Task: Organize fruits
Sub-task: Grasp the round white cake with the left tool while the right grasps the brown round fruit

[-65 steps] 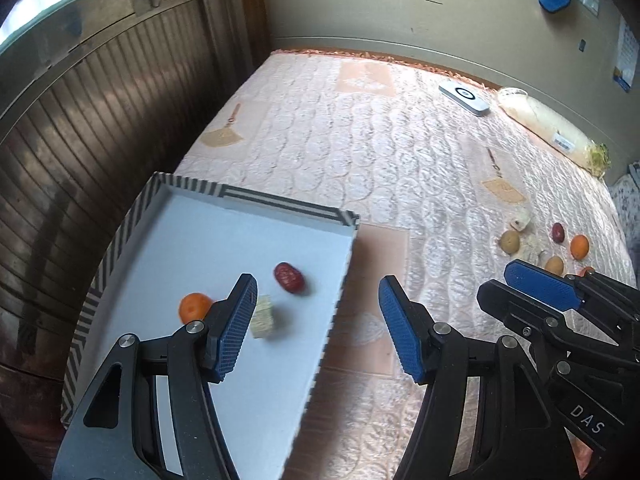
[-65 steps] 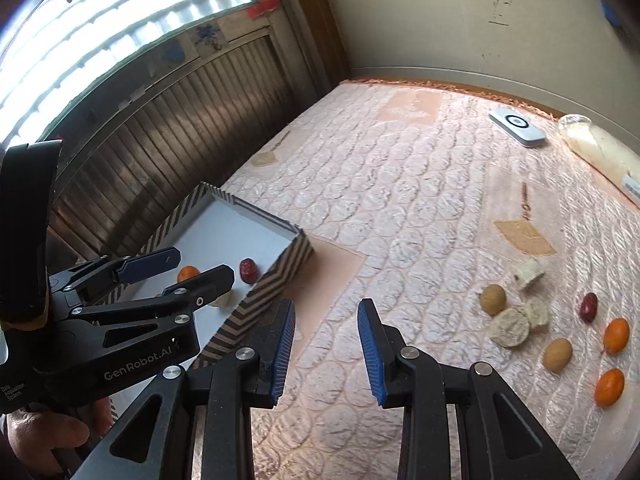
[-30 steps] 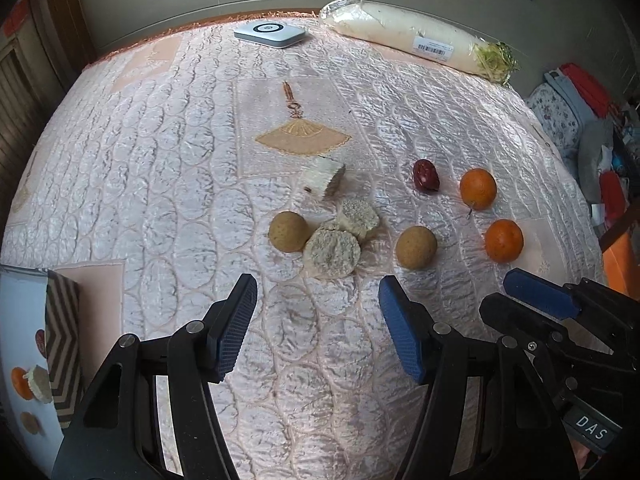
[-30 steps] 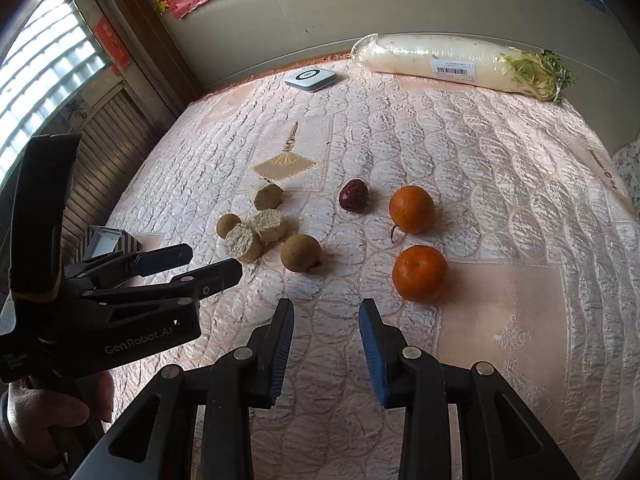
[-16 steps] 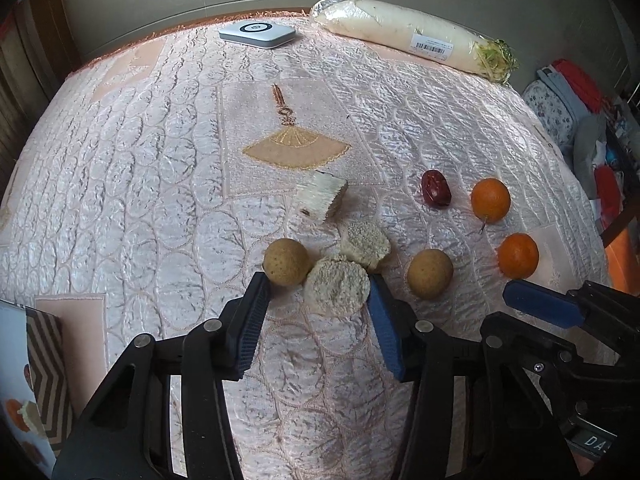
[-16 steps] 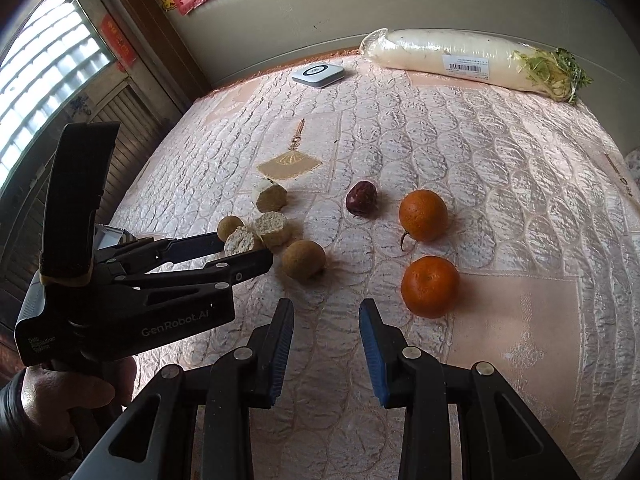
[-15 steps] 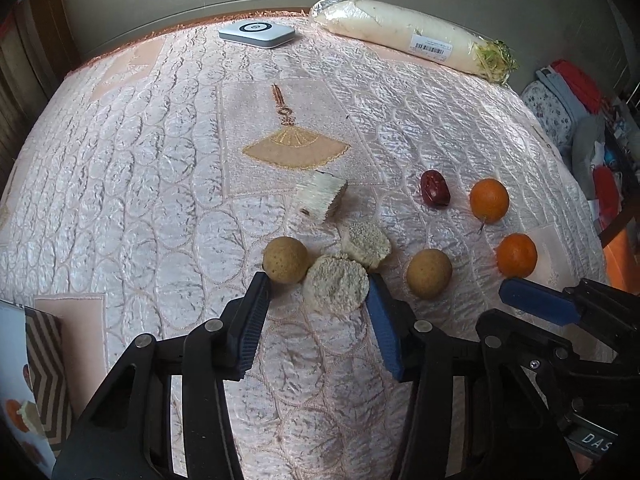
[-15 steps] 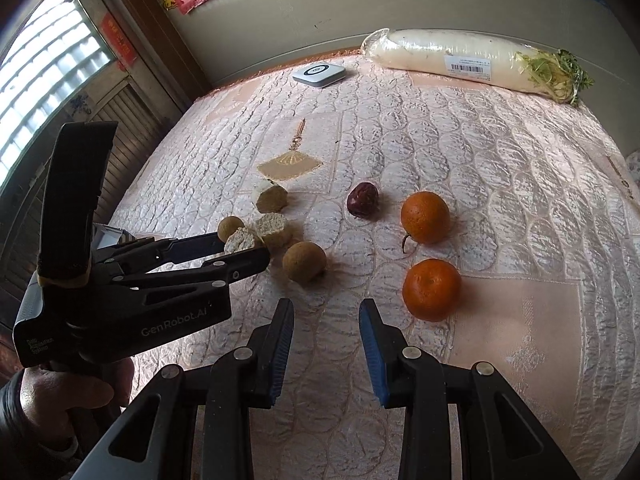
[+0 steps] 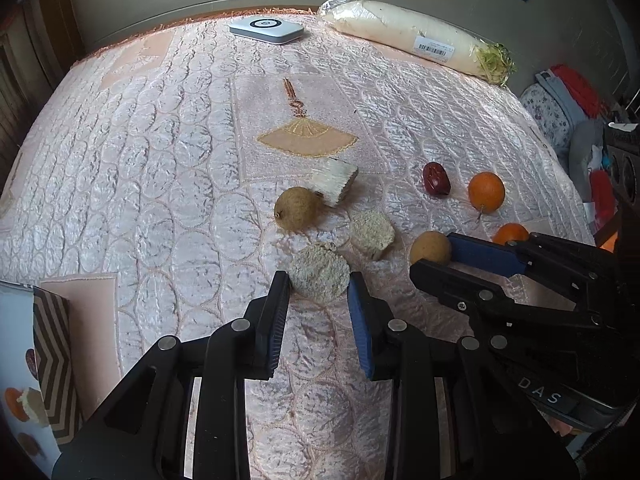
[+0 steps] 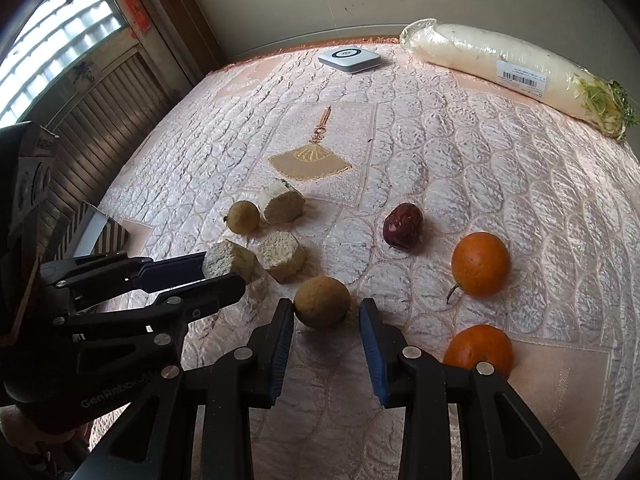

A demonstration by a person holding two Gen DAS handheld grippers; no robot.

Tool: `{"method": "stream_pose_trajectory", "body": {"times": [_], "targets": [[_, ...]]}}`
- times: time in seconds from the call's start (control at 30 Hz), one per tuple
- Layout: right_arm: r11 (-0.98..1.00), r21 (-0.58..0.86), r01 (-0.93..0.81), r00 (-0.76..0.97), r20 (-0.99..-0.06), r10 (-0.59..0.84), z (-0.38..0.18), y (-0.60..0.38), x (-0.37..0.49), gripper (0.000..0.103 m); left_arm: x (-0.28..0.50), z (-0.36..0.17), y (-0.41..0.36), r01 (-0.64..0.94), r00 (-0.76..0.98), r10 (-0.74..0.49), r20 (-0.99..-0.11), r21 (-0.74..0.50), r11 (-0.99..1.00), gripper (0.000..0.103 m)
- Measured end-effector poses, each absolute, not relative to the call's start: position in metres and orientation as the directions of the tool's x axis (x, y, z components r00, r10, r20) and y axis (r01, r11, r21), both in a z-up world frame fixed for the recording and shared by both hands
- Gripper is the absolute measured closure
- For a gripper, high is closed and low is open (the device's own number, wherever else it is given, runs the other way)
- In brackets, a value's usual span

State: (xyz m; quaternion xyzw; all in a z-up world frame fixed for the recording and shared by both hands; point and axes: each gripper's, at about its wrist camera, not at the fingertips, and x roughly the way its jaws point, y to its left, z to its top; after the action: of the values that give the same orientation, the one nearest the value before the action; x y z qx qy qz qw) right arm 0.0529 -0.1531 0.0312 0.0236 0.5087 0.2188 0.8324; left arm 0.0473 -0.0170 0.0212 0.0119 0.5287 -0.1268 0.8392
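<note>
The left gripper [image 9: 319, 286] was closing its jaws around a pale crumbly chunk [image 9: 319, 271] on the quilted bedspread [image 9: 160, 168]. The right gripper [image 10: 326, 314] stood with jaws parted, a brown round fruit [image 10: 322, 301] between them, unpinched.

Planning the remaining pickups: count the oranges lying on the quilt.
2. The far orange sits right of the red date; the near orange lies beside the right gripper, partly hidden by it.
</note>
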Motion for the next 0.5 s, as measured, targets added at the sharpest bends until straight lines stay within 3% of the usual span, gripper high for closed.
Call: {"method": "stream_pose_trajectory", "body": {"times": [0.07,0.5], "targets": [[0.902,0.253,-0.349,0.388,-0.837,0.385,0.031,-0.151,0.054,0.075,0.045,0.023,-0.014,0.216,0.411,-0.196,-0.89,-0.114,0.97,0.074],[0.911,0.247,-0.329,0.414,-0.83,0.374,0.049,-0.156,0.032,0.075,0.026,0.044,0.002,0.173,0.456,-0.145,-0.878,-0.072,0.982,0.074]]}}
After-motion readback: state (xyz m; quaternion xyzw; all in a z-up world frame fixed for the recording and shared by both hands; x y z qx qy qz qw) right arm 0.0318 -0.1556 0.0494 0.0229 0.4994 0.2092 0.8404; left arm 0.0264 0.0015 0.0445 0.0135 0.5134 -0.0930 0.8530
